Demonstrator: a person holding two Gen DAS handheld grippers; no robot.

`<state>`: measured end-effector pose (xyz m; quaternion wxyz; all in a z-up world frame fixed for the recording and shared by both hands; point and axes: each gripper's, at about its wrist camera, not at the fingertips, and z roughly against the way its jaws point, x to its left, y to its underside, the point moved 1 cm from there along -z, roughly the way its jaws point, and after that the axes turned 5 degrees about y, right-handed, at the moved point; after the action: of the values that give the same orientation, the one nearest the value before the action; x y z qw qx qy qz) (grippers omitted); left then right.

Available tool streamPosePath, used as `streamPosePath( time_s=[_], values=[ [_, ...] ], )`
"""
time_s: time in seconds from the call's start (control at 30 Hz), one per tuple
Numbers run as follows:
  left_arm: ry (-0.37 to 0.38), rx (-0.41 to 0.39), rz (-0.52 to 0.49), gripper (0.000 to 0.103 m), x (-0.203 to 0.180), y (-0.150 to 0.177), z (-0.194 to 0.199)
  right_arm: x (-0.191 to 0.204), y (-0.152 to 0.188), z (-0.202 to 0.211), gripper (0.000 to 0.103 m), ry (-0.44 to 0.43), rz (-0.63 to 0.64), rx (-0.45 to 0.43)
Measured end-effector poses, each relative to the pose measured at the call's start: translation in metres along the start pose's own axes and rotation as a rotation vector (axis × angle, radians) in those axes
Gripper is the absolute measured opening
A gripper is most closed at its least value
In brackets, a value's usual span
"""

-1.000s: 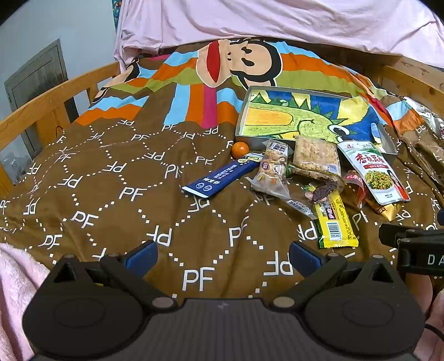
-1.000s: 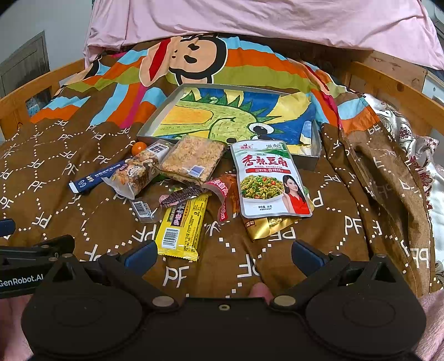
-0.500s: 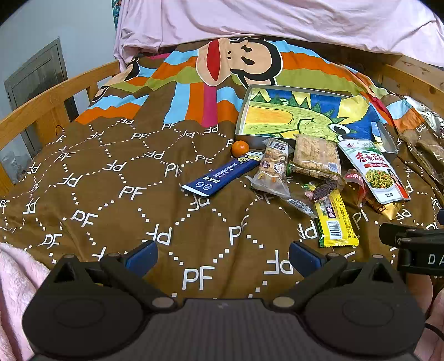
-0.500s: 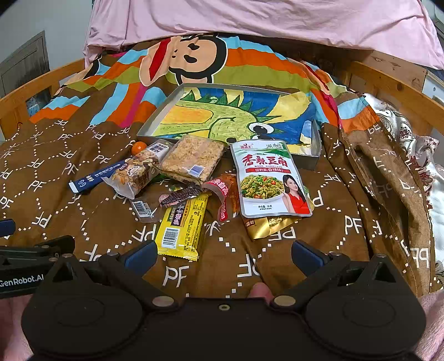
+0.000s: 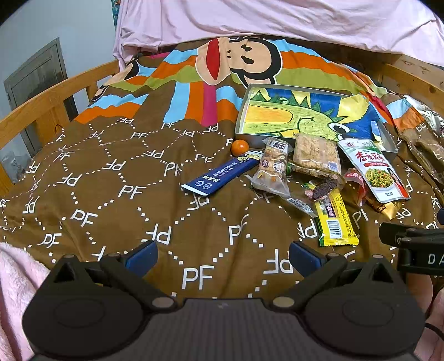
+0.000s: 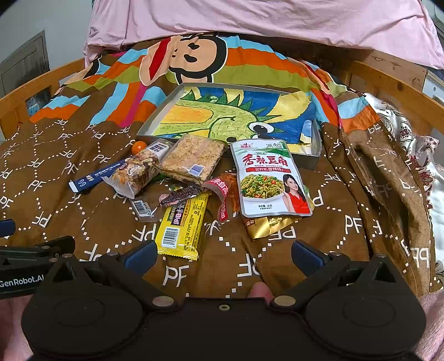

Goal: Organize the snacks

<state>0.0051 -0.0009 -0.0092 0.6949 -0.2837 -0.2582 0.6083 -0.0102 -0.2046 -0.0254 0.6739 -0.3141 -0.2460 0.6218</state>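
Observation:
Several snack packets lie on the brown blanket in front of a shallow grey tray (image 6: pixel 155 119) with a dinosaur picture. Among them are a white pouch (image 6: pixel 266 177) (image 5: pixel 373 169), a yellow bar (image 6: pixel 181 225) (image 5: pixel 334 219), a clear crispy-square pack (image 6: pixel 194 159) (image 5: pixel 316 155), a nut bar (image 6: pixel 137 173) (image 5: pixel 273 166), a blue stick pack (image 5: pixel 222 175) (image 6: pixel 97 175), a gold packet (image 6: pixel 266 225) and a small orange (image 5: pixel 240 147) (image 6: pixel 138 146). My left gripper (image 5: pixel 222 257) is open and empty, near the blanket's front. My right gripper (image 6: pixel 223 255) is open and empty, just short of the yellow bar.
Wooden bed rails run along the left (image 5: pixel 55 97) and right (image 6: pixel 394 89). A pink sheet (image 6: pixel 263 19) hangs at the back. A folded blanket edge and silver fabric (image 6: pixel 410 144) lie at the right. The other gripper's body shows at each view's edge (image 5: pixel 416 250).

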Motion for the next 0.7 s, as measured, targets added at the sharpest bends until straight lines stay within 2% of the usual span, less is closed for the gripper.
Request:
streamPosePath(
  time_s=[0.33,0.7],
  values=[
    [0.003,0.016,0.005,0.103,0.002,0.002,-0.003,-0.001,-0.001,-0.003,0.102,-0.003,-0.004,0.021],
    [-0.006,0.037,-0.044,0.103,-0.005,-0.024,-0.017,-0.008,-0.016,-0.017,0.102,-0.015,-0.035,0.069]
  ],
)
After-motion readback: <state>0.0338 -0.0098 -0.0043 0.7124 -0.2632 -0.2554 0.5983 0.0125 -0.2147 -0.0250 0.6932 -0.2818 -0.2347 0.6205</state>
